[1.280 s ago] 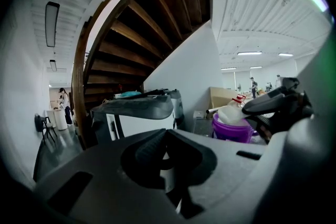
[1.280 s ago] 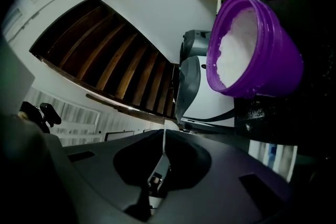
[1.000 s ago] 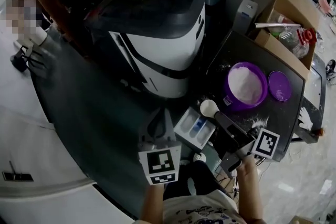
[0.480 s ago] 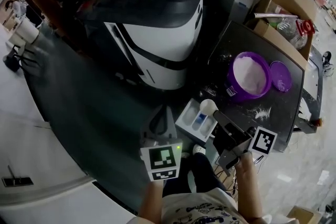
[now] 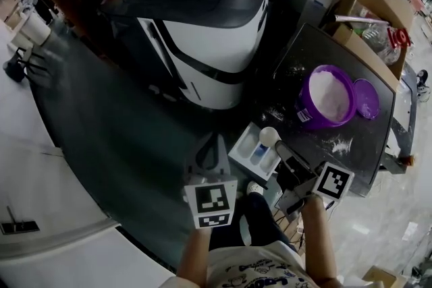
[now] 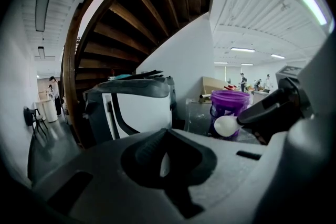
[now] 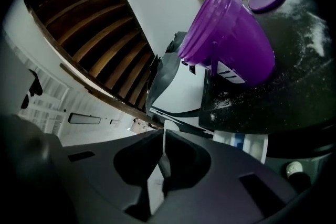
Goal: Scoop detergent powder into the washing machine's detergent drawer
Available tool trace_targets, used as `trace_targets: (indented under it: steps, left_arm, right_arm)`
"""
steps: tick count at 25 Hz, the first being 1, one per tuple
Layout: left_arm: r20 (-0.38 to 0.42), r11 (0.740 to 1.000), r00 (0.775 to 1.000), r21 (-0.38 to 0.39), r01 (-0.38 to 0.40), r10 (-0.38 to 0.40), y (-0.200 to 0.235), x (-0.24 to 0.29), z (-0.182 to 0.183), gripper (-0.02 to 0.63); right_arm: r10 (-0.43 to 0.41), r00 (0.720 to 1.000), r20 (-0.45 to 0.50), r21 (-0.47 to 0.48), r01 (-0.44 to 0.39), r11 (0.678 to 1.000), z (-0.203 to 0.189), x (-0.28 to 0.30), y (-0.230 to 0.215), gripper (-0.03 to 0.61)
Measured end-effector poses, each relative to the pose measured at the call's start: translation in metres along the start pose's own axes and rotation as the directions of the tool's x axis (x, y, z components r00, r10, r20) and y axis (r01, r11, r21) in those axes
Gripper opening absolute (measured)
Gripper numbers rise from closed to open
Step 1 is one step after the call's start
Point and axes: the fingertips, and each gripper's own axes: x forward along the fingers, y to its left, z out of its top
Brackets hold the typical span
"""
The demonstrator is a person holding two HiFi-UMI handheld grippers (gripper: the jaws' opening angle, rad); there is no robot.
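Curved wooden staircase (image 6: 136, 13) overhead, white wall (image 6: 191, 65) behind it. Strip lights (image 6: 43, 5) on ribbed ceiling. Dark glossy floor (image 5: 101, 138).

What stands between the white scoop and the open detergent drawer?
Nothing visible. The white scoop, held in the right tool, hangs close over the open detergent drawer, and no object lies between them.

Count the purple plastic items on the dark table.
2: the open tub, and a lid lying flat beside it, toward the head view's right. None seems hidden.
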Motion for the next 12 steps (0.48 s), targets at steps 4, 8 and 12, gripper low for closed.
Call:
trace_targets:
  steps: [4, 8, 12]
  left_arm:
    - [-0.01, 1.0, 1.0, -0.007, -0.002, 0.002, 0.002, 0.003, -0.005, 0.003]
    - [-0.015, 1.0, 1.0, -0.008, -0.004, 0.004, 0.006, 0.006, -0.01, 0.002]
    - [-0.021, 1.0, 1.0, -0.011, -0.006, 0.006, 0.008, 0.01, -0.014, 0.002]
  right_arm:
    - [-0.049, 0.999, -0.022, -0.054, 0.048, 0.997, -0.006, 0.006, -0.007, 0.021]
    - [-0.11, 0.993, -0.048, -0.113, 0.104, 0.988, -0.013, 0.012, -0.022, 0.021]
    - [-0.179, 0.982, -0.066, -0.181, 0.164, 0.97, -0.017, 0.015, -0.038, 0.021]
